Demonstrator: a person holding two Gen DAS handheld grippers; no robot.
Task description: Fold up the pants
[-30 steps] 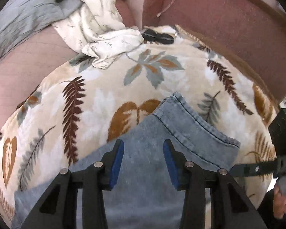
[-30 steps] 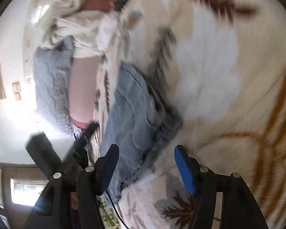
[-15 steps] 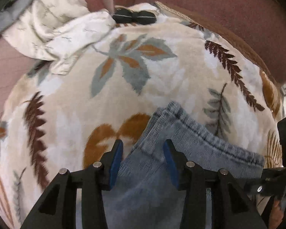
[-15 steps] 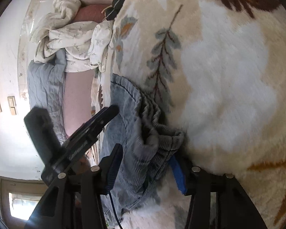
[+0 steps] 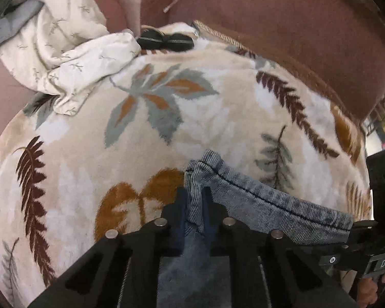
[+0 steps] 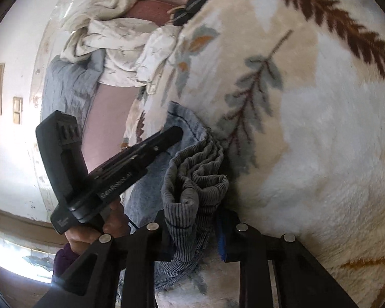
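The biggest thing here is the fuzzy cream blanket (image 5: 197, 118) with brown fern and grey-orange leaf prints, spread over what looks like a reddish-brown couch (image 5: 282, 25). On top of it, near the front edge, lie the light blue denim pants (image 5: 264, 205), one hemmed end pointing up toward the middle of the blanket. Off to the far left there's a crumpled cream floral sheet (image 5: 64, 51) partly overlapping the blanket, with a grey quilted cover (image 6: 69, 89) next to it. A small black item (image 5: 164, 41) sits at the blanket's top edge; can't tell what it is.

The left gripper (image 5: 194, 202) has its jaws pressed in tight on the corner of the pants hem, fabric bunched up between them. The right gripper (image 6: 196, 231) is doing the same at the other corner, jaws pinching a thick wad of gathered denim. In the right wrist view you can also see the left gripper's body reaching over the pants, with the person's left hand (image 6: 97, 228) wrapped around its handle.
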